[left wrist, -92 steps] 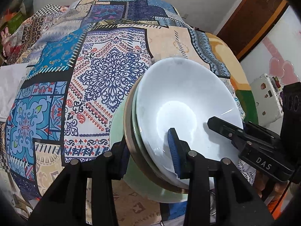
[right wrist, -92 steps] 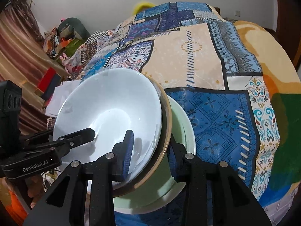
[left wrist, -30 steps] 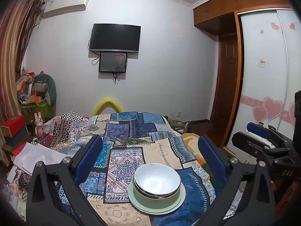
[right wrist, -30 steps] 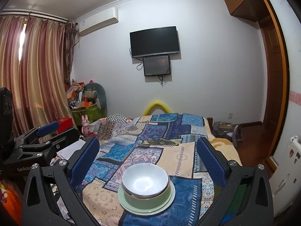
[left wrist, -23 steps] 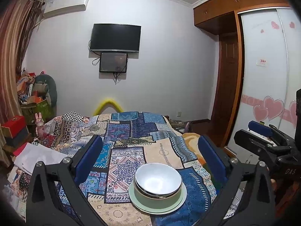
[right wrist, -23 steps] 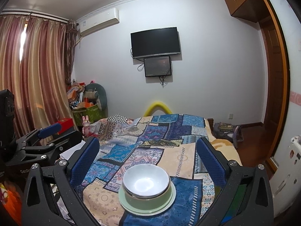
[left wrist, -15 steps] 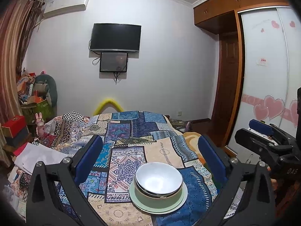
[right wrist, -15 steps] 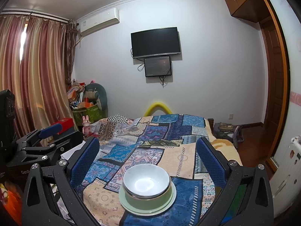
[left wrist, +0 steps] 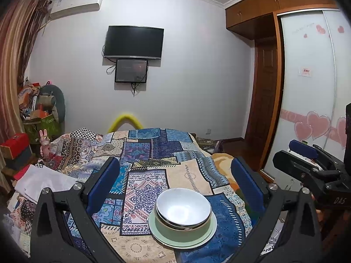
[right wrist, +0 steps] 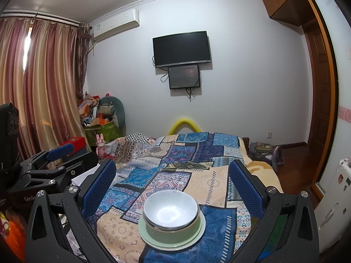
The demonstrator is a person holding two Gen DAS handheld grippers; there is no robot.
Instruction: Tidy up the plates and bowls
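Patchwork-quilted in blue and cream, the bed (left wrist: pixel 149 175) carries the stack near its front edge: a pale green plate (right wrist: pixel 173 240) under a green bowl (right wrist: pixel 175 230), with a white bowl (left wrist: pixel 183 206) nested on top. Both the left claw (left wrist: pixel 175 188) and the right claw (right wrist: pixel 173 186) hang above it, spread wide and holding nothing.

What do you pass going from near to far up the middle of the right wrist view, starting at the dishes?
Pale green plate → green bowl with white bowl nested inside → patchwork bedspread → yellow arch → small wall screen → television.
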